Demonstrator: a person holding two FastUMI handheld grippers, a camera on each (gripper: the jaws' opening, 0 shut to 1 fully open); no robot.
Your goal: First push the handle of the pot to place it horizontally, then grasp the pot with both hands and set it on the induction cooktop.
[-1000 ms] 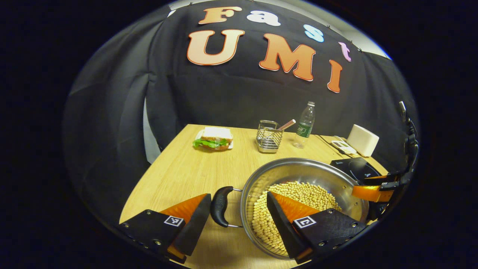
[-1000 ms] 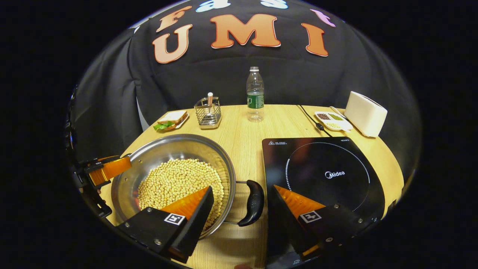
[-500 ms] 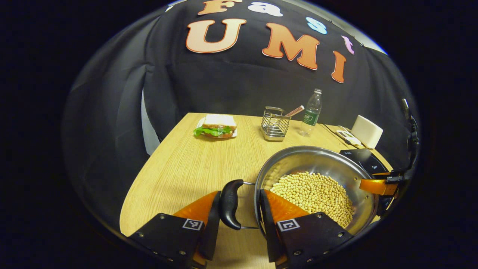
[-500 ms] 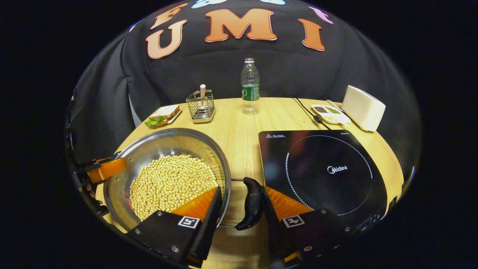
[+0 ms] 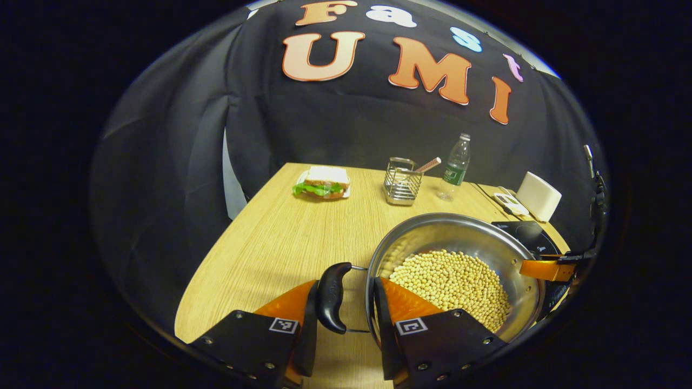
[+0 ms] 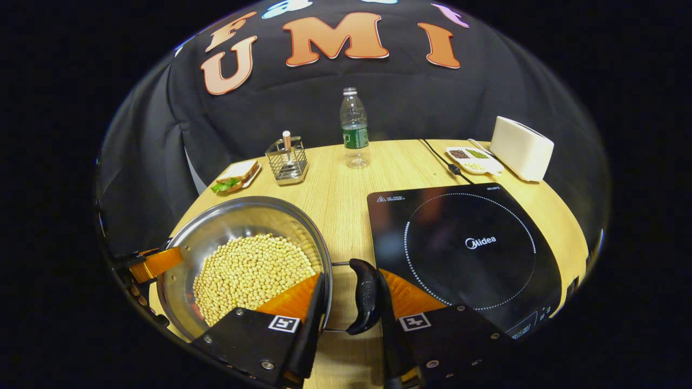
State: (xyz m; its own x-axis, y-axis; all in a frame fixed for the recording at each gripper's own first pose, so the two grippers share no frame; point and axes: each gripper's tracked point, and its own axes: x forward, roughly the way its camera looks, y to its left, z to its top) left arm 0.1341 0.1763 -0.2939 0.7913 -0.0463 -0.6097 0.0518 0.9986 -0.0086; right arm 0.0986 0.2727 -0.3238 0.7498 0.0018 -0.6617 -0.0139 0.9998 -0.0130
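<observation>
In the left gripper view, the left gripper [image 5: 341,313] has its jaws narrowed around the pot's left handle [image 5: 330,296]: the black grip sits between them against the outer finger, while the inner finger lies inside the pot's rim over the beans, so whether both press on the handle cannot be told. The pot [image 5: 454,237], steel and filled with pale beans [image 5: 451,281], lies just ahead and to the right of these jaws on the wooden surface [image 5: 281,237].

In the right gripper view, the right gripper [image 6: 350,319] holds its jaws likewise close about the right handle [image 6: 365,294], the grip against the outer finger and the inner finger over the rim; a firm pinch cannot be confirmed. The induction cooktop [image 6: 470,248] lies just right of these jaws, beside the pot and apart from it.

Beyond both jaws stand a sandwich [image 5: 321,183], a wire basket [image 5: 403,181], a water bottle [image 6: 354,129] and a white box [image 6: 521,148].
</observation>
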